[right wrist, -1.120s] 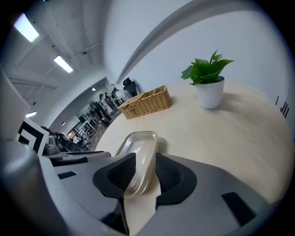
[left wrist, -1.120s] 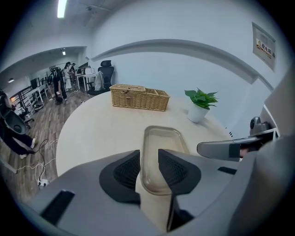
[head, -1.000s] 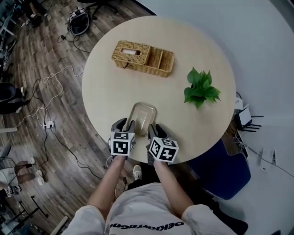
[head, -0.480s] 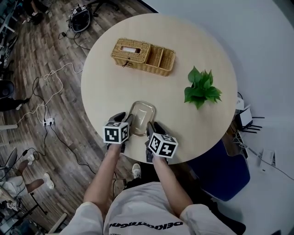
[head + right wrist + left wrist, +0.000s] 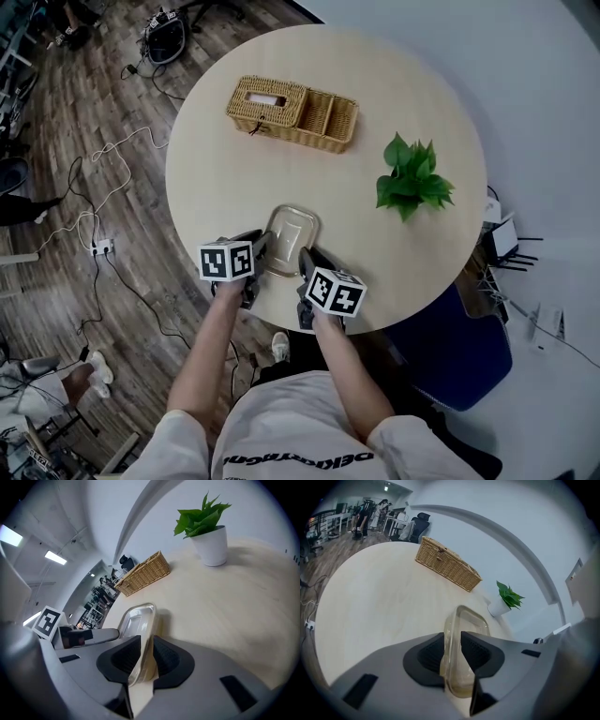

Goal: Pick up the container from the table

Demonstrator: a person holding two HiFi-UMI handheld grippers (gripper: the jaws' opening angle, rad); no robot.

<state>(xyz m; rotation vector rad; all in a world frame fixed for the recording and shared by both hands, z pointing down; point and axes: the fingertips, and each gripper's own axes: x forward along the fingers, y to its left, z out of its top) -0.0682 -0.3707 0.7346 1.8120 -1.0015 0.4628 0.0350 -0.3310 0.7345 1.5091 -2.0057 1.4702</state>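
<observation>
Closest to the camera, the person's white shirt (image 5: 300,436) and two bare forearms reach toward the near edge of a round table of pale wood (image 5: 394,103). Each hand carries a grey two-jaw gripper with a marker cube on top. The left gripper (image 5: 453,641) points down at a slant, and the left long wall of a clear rectangular glass container (image 5: 292,230) stands between its jaws. The jaws are closing, and the black ribbed pads (image 5: 432,654) already touch this wall from both sides. The right gripper (image 5: 146,651) points down at a similar slant, and its jaws are also closing. The right long wall of the same container is clamped between its pads (image 5: 167,658). The container is empty and lies between the two grippers, close to the table edge nearest the person, with its long side pointing away from the person. Whether its bottom rests on the table cannot be told. Farther on, to the right, a small green plant in a white pot (image 5: 411,178) stands well apart from the container. On the far part of the table lies a long woven wicker basket (image 5: 292,114) with a lidded part and open compartments. Beyond the table, on the left, thin cables (image 5: 94,187) run over a dark wooden floor (image 5: 56,112).
</observation>
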